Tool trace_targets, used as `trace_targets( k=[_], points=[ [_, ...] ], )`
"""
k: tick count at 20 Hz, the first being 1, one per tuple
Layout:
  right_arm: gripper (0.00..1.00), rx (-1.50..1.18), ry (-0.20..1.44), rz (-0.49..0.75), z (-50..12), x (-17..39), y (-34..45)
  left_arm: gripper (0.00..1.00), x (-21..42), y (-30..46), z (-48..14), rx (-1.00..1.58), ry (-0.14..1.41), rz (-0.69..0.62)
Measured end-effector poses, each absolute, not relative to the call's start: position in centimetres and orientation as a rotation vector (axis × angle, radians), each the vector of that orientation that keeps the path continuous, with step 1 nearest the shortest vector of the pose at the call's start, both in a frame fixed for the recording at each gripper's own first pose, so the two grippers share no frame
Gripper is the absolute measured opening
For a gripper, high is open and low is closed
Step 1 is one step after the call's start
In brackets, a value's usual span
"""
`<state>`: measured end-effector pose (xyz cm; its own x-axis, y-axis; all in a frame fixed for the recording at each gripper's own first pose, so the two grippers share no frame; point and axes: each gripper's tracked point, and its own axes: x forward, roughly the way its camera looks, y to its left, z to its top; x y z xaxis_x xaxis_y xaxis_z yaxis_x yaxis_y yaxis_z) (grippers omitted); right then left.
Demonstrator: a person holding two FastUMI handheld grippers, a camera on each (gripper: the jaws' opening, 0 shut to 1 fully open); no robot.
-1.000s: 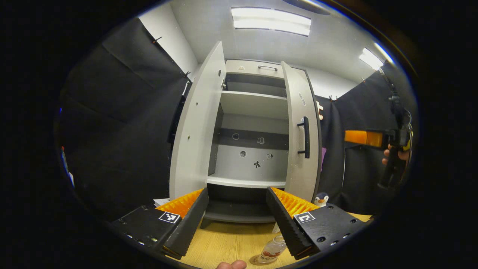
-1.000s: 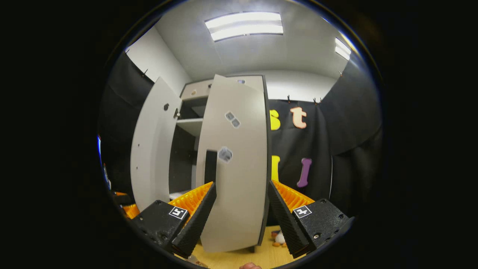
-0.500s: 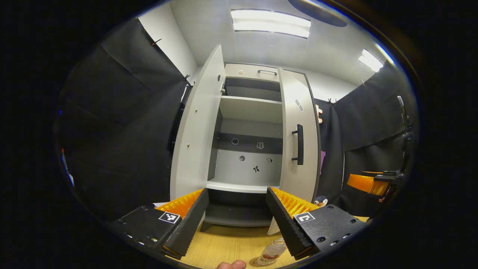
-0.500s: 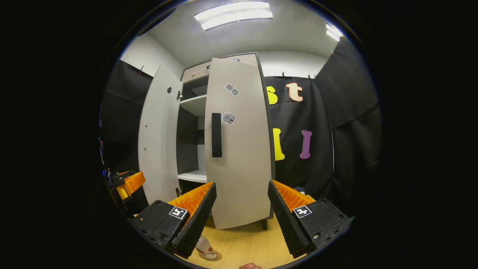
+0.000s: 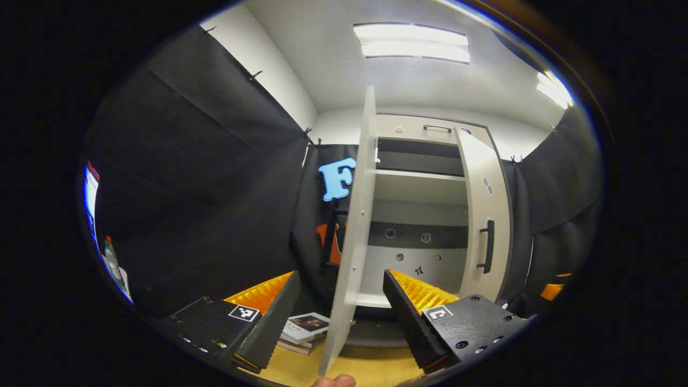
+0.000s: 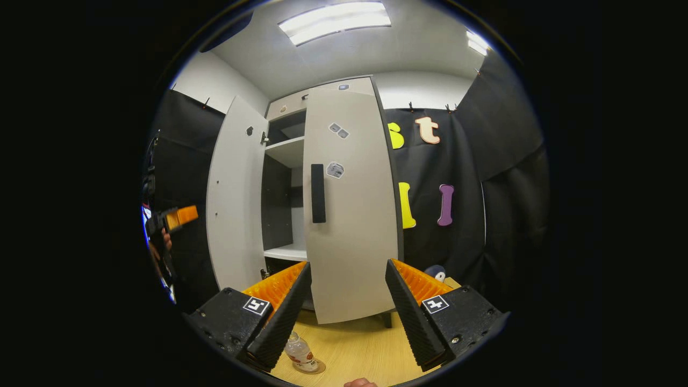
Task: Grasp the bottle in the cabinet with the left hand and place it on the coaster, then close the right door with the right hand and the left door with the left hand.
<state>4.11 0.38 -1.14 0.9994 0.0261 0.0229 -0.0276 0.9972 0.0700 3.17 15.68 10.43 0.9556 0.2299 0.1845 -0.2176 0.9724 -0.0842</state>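
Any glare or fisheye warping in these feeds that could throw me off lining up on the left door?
Left gripper view: ceiling light blown out; left door edge-on and bowed by the lens. Right gripper view: ceiling light also blown out; right door evenly lit, sharp, edges curved.

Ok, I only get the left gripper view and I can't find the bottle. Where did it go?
Observer: In the right gripper view, the small clear plastic bottle stands upright on the round flat coaster, on the light wooden table in front of the cabinet.
Operator: What does my gripper look like from there?
Observer: The left hand-held gripper is held up at the far left, on the outer side of the open grey left door.
Operator: And the other gripper?
Observer: The right hand-held gripper is open with nothing between its fingers, facing the lower front of the grey right door.
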Motion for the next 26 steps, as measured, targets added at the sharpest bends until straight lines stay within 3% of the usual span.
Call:
trace_targets(
  k=[1, 2, 3, 5, 6, 8, 9, 19, 26],
  points=[
    [0.85, 0.068, -0.013, 0.025, -1.4, 4.0, 0.2, 0.99, 3.5, 17.0, 11.1, -0.068, -0.200, 0.249],
    [0.85, 0.064, -0.005, 0.022, -1.6, 4.0, 0.0, 0.95, 4.2, 18.5, 11.7, -0.072, -0.209, 0.269],
    [0.85, 0.059, -0.002, 0.023, -1.6, 3.9, -0.1, 0.99, 5.4, 20.4, 12.1, -0.081, -0.206, 0.290],
    [0.85, 0.039, 0.004, 0.021, -1.7, 3.9, -0.3, 0.99, 7.6, 22.9, 11.9, -0.115, -0.179, 0.310],
    [0.85, 0.030, 0.003, 0.018, -1.6, 3.9, -0.5, 0.95, 8.3, 23.8, 12.1, -0.135, -0.175, 0.313],
    [0.85, 0.027, -0.007, 0.005, -1.3, 3.8, -1.1, 0.99, 9.6, 25.0, 11.7, -0.164, -0.163, 0.315],
    [0.85, 0.032, -0.009, -0.002, -1.2, 3.7, -1.3, 0.95, 10.3, 25.6, 11.3, -0.169, -0.152, 0.320],
    [0.85, 0.072, -0.014, -0.015, -1.2, 3.1, -2.7, 0.99, 11.8, 25.6, 11.5, -0.091, -0.199, 0.399],
    [0.85, 0.095, -0.033, -0.003, -1.0, 2.7, -3.4, 0.99, 11.8, 23.3, 11.1, -0.159, -0.159, 0.361]
  ],
)
